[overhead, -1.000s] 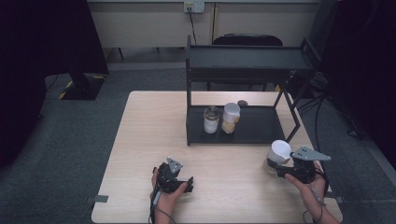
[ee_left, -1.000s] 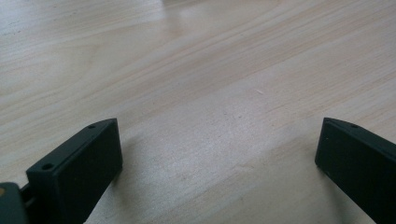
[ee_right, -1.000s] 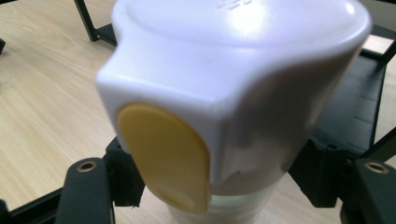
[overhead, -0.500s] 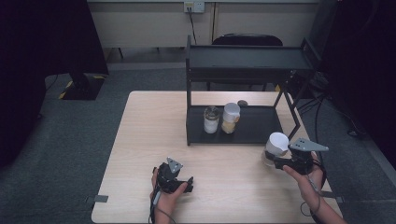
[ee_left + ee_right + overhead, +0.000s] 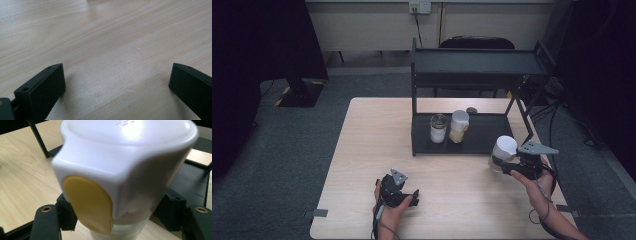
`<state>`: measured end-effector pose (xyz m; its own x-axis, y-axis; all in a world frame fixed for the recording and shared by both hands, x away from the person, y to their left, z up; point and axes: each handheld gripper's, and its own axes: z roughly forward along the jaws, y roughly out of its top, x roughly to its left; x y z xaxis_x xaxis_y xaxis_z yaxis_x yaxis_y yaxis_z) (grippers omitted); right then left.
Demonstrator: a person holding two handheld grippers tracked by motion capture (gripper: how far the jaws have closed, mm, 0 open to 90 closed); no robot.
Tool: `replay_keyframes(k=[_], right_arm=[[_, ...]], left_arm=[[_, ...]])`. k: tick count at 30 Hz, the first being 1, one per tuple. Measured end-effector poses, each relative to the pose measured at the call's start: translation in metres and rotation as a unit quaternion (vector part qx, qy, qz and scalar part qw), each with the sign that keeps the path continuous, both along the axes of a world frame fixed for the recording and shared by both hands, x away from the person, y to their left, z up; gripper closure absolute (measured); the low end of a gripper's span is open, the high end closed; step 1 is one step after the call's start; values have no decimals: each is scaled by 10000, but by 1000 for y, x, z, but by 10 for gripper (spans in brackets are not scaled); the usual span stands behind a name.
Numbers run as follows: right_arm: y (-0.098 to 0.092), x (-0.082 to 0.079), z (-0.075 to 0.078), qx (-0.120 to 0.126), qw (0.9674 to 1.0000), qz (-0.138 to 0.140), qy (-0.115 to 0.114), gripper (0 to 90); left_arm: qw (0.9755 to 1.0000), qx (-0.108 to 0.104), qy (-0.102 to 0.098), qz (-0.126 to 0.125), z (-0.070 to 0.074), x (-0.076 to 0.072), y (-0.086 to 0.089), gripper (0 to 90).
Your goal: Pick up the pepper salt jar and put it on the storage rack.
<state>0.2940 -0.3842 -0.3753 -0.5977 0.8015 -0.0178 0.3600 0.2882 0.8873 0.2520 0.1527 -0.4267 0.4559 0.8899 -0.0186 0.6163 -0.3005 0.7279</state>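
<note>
My right gripper [image 5: 502,166] is shut on a clear jar with a white lid [image 5: 503,148], held off the table just right of the black shelf rack's [image 5: 477,62] lower tray. In the right gripper view the white lid [image 5: 130,157] with its yellow tab [image 5: 87,202] looms close, and both jaws press on the glass below it. My left gripper [image 5: 412,194] rests low on the table near the front edge. Its jaws stand wide apart over bare wood [image 5: 112,70], nothing between them.
Two jars stand on the rack's lower tray: one with a dark lid [image 5: 438,128] and one with a white lid [image 5: 459,126]. A small dark object [image 5: 471,110] lies behind them. The rack's right legs [image 5: 524,120] are close to the held jar. A chair [image 5: 476,43] stands behind the table.
My right gripper has carried the jar a little up and to the left, toward the rack. The left gripper has stayed where it was.
</note>
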Motion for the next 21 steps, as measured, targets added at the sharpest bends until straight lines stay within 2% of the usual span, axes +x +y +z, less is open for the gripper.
replay_keyframes(k=[13, 21], right_arm=[[13, 16, 5, -61, 9999, -61, -67, 306], [20, 28, 7, -104, 9999, -96, -34, 307]], left_arm=[[10000, -2, -1, -1, 0, 0, 0, 0], [10000, 1, 1, -1, 0, 0, 0, 0]])
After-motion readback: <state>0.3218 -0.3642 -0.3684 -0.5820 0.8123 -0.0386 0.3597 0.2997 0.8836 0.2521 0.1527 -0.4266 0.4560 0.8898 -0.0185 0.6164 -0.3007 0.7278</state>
